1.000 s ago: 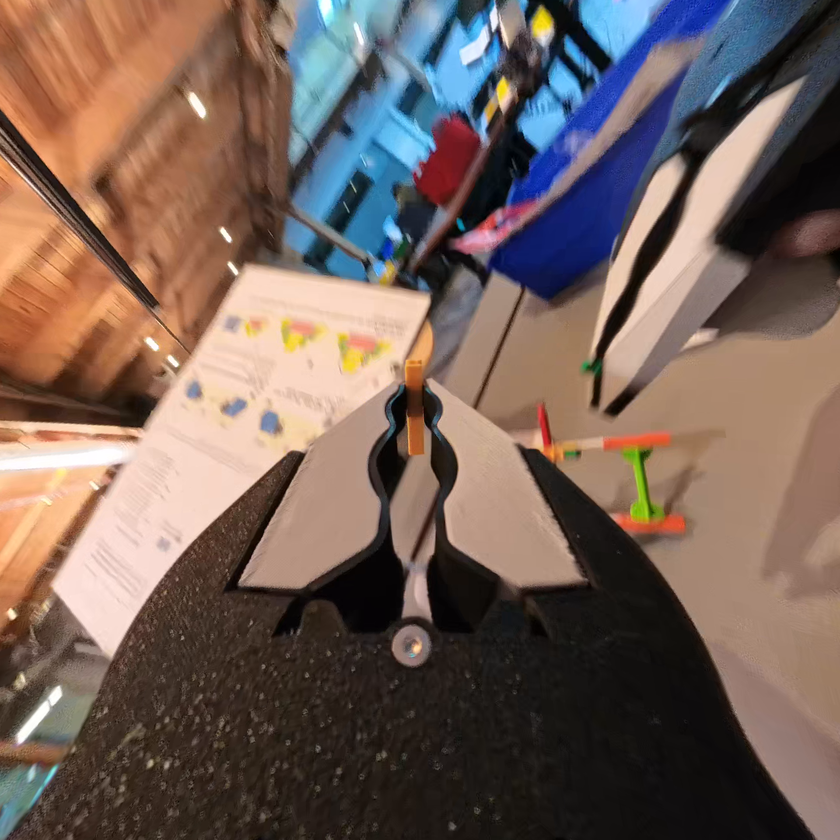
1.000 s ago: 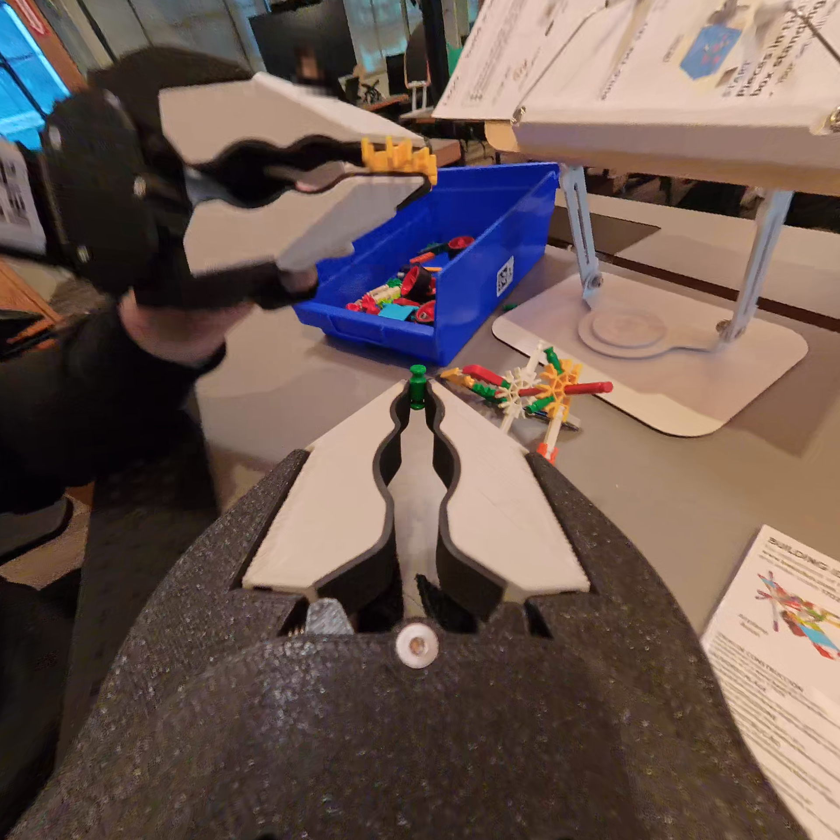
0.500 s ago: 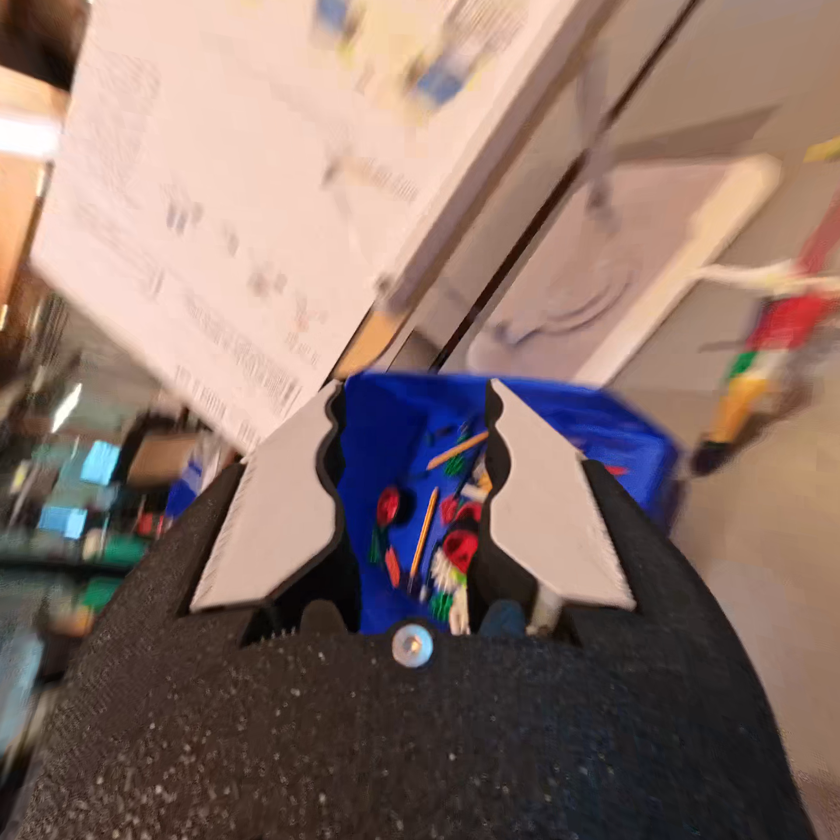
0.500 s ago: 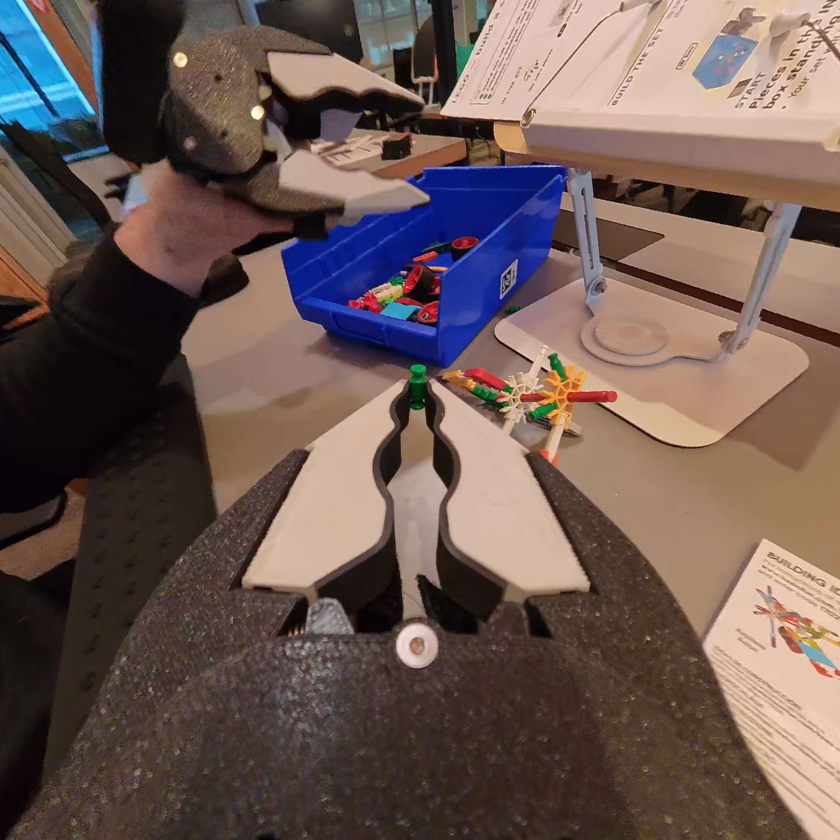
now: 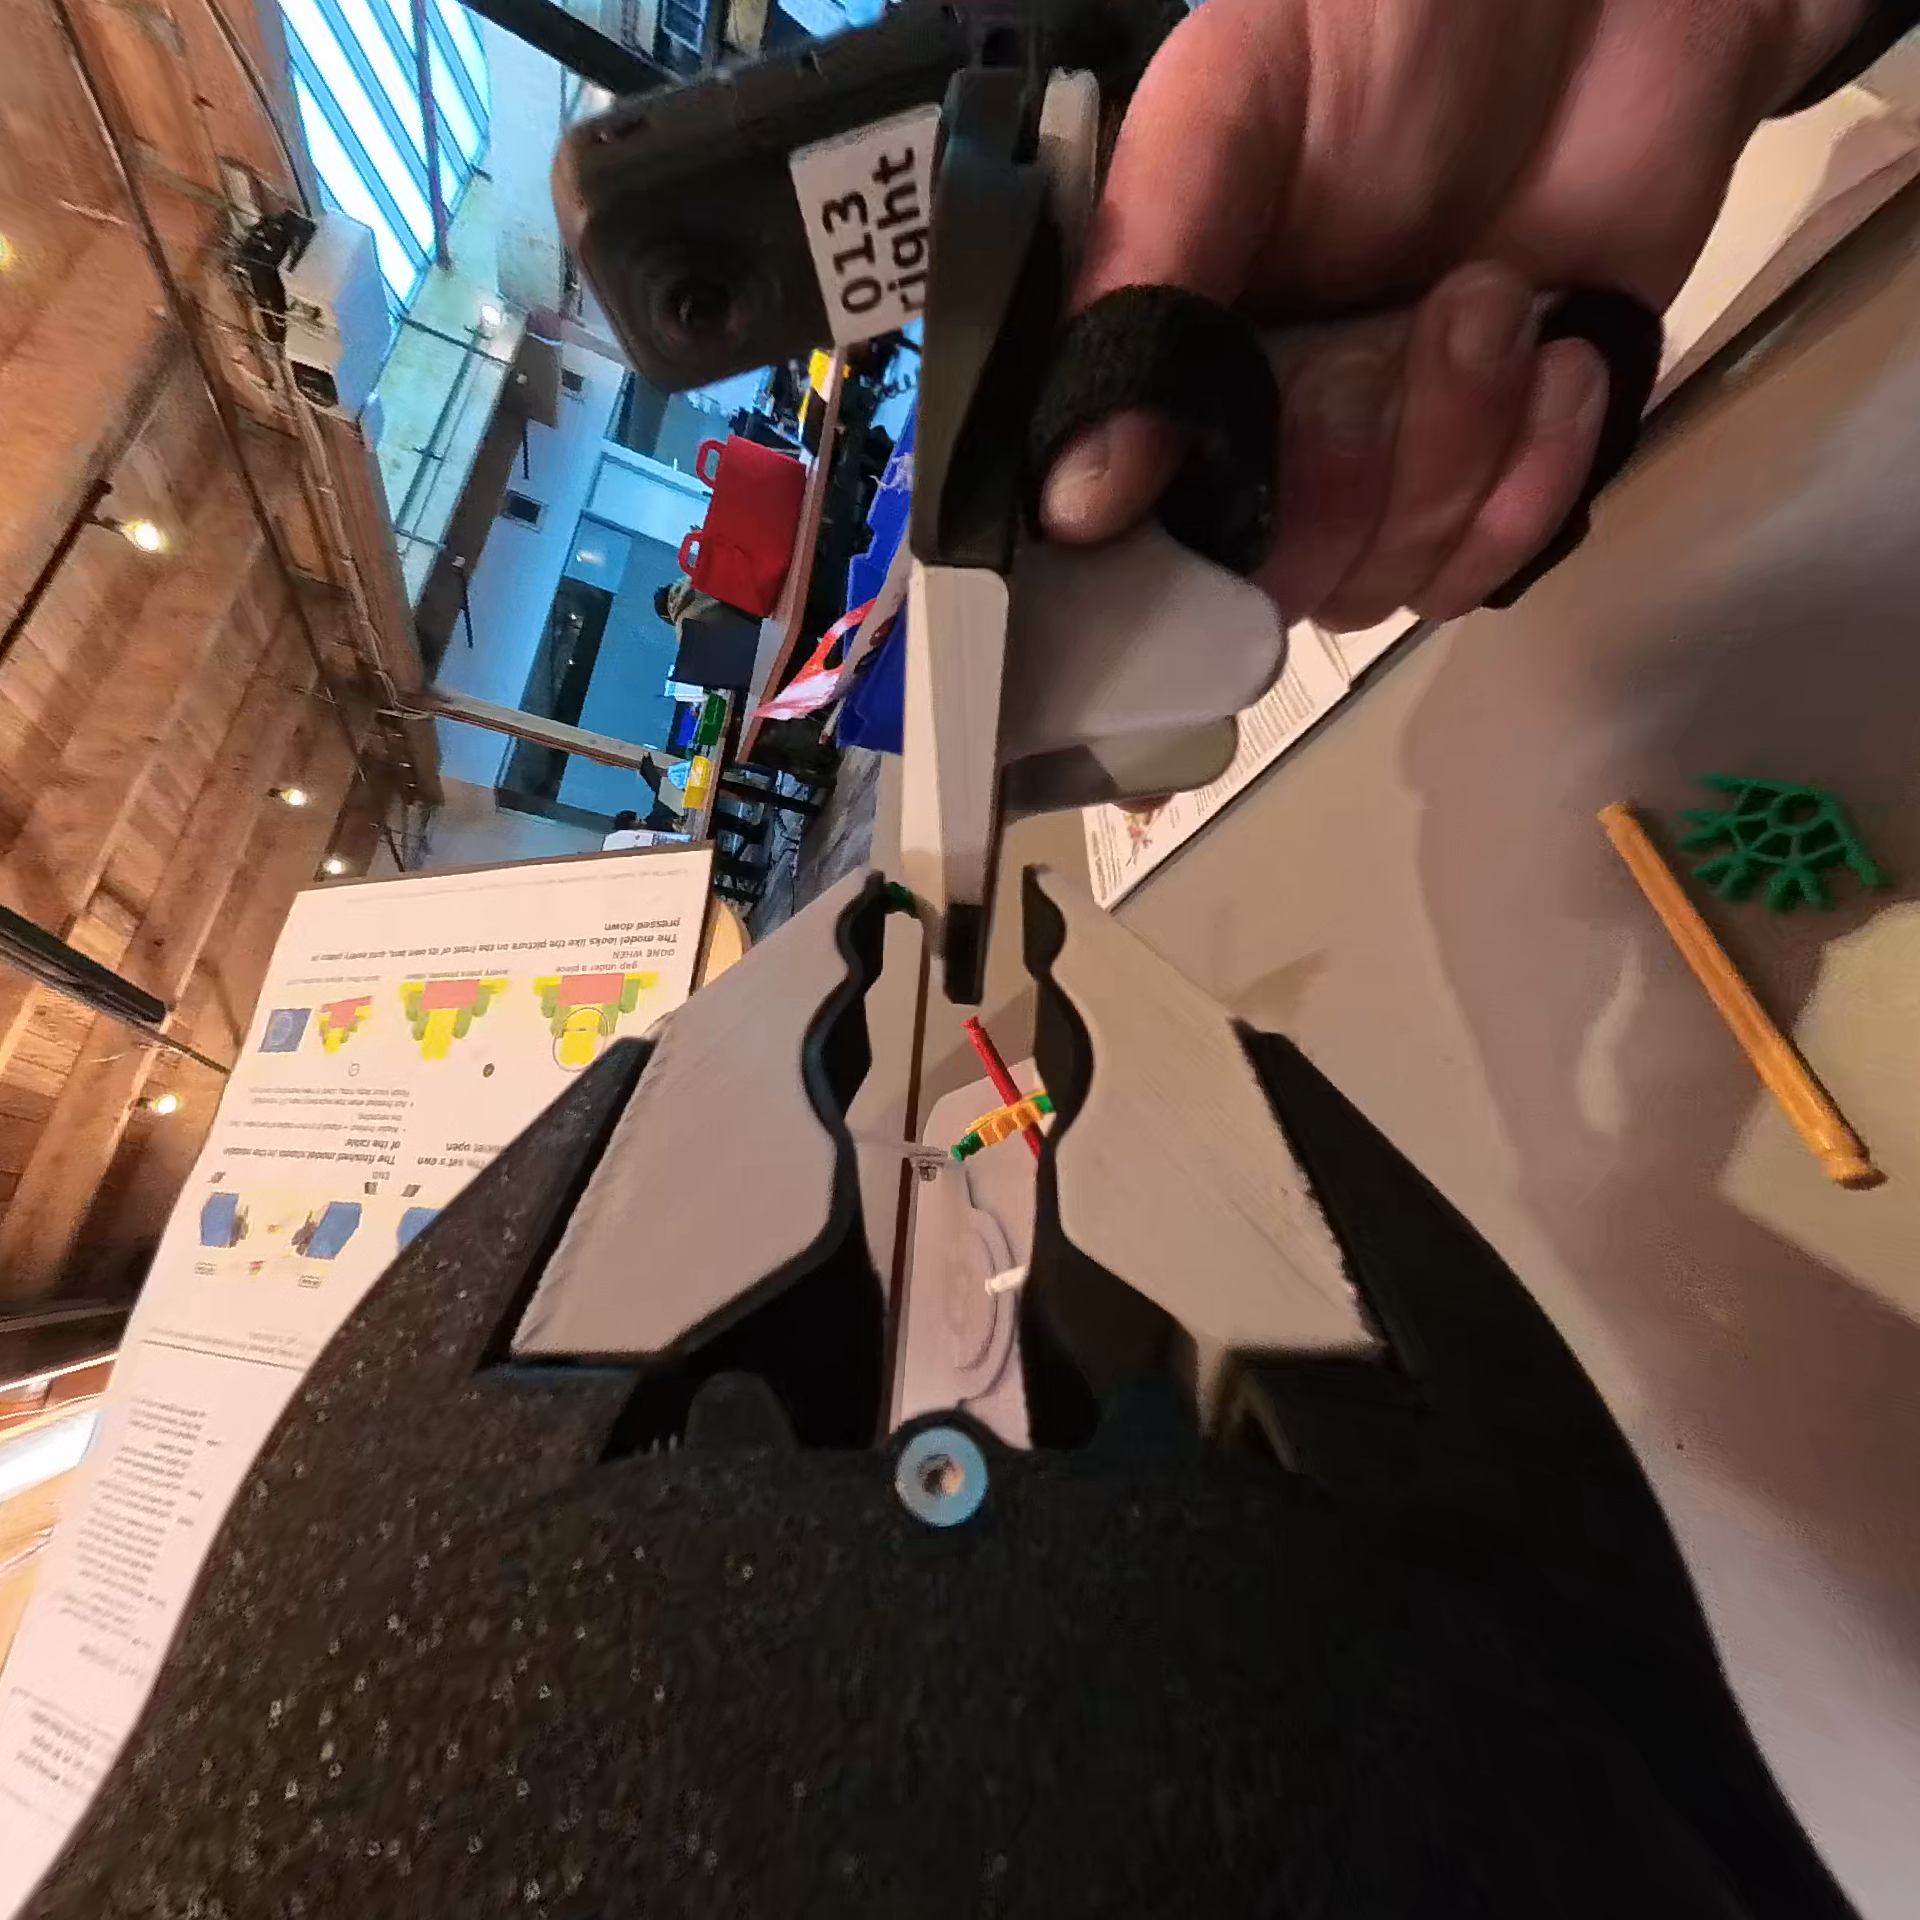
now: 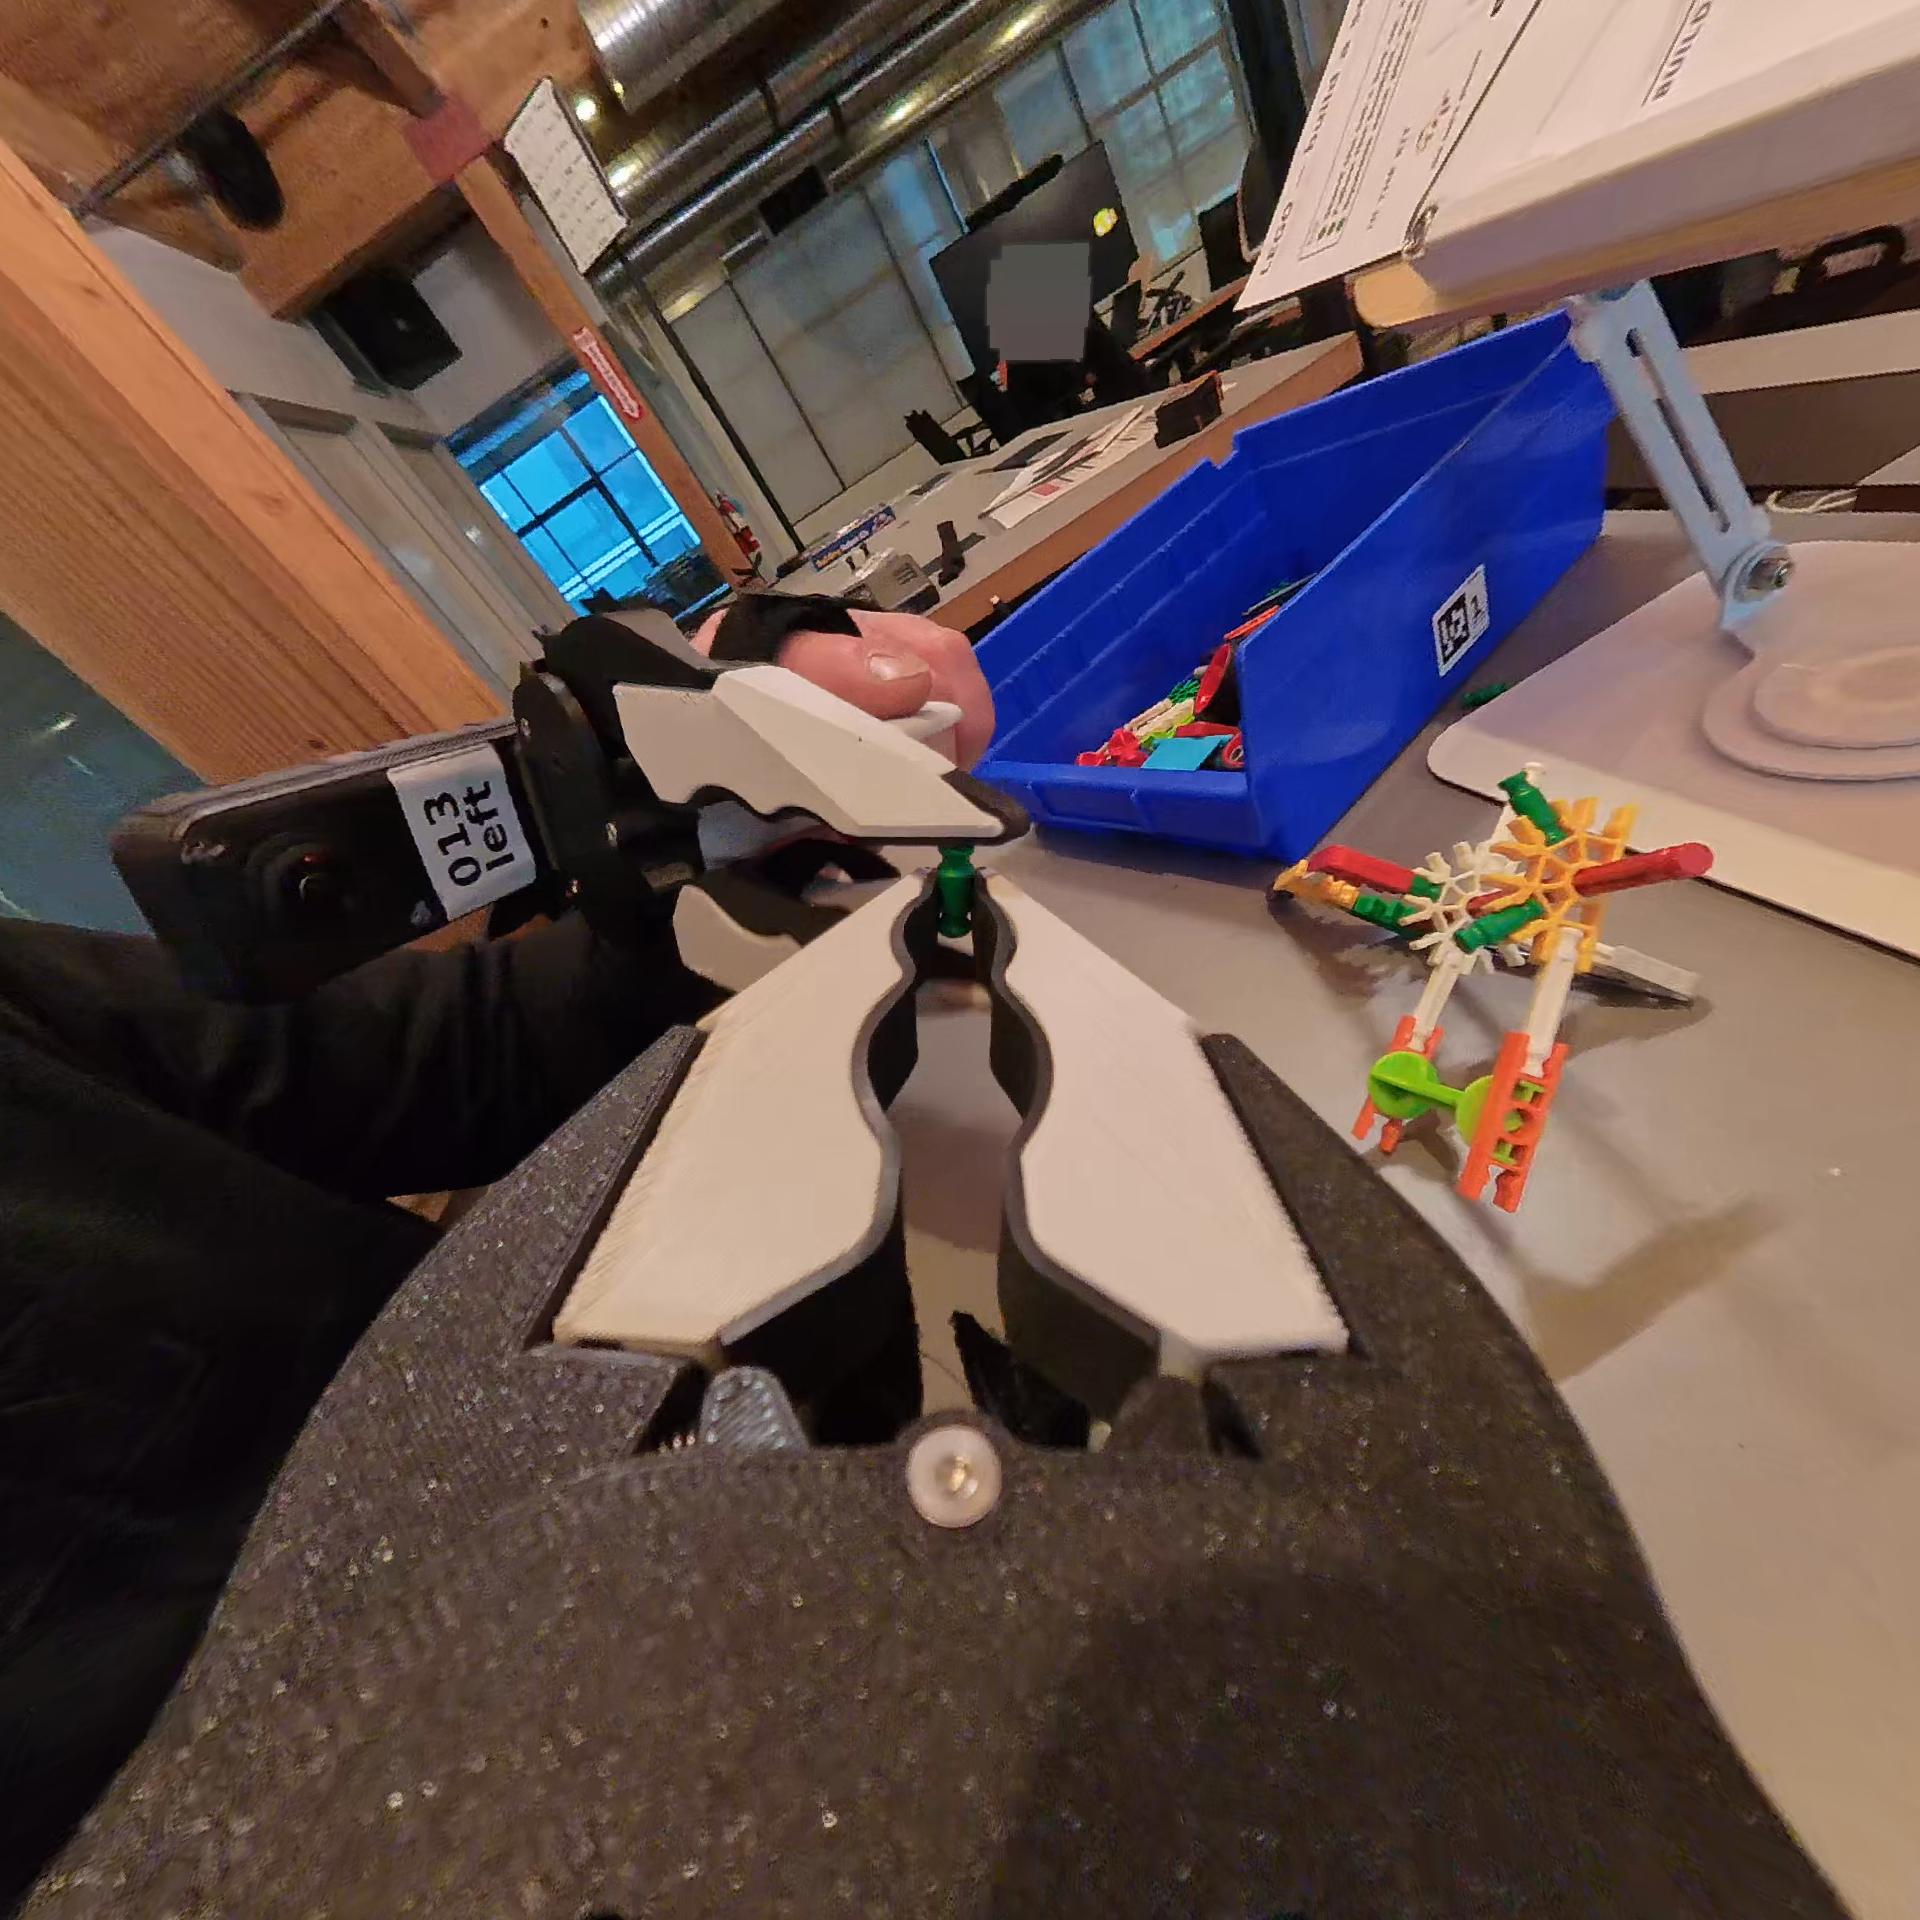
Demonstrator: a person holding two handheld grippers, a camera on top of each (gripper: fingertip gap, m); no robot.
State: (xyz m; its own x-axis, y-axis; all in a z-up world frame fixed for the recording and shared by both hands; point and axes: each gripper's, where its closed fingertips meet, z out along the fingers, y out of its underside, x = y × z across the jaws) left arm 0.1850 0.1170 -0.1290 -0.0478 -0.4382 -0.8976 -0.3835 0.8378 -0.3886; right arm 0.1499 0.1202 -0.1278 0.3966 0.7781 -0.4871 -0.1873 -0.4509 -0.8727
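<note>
Up close, the right gripper point(image 6: 954, 914) had its fingers point(image 6: 1132, 1143) pinching a short green rod point(image 6: 954, 896) at the very tips, the rod standing upright and poking above them, so its free end was left bare. The left gripper point(image 5: 951, 904) had come in from the left of the right wrist view, its fingers point(image 5: 1174, 1132) spread with nothing clamped between them; one white fingertip point(image 6: 935, 816) sat just over the rod's top, touching or very nearly so, I could not tell which. The grip low on the rod seemed meant to leave room for that approach.

At the right of that view a half-built toy model point(image 6: 1496, 935) of coloured rods and spoked wheels lay on the grey desk point(image 6: 1714, 1299), with a blue bin point(image 6: 1382, 644) of loose pieces behind it and a white stand point(image 6: 1662, 436) holding an instruction sheet at the upper right.

The left wrist view showed what the other could not: the hand point(image 5: 1382, 312) gripping the right tool, an orange stick point(image 5: 1730, 997) and a green fan-shaped connector point(image 5: 1777, 836) lying on the desk at the right edge, and only a sliver of the green rod by its own left fingertip. The bin was absent there.
</note>
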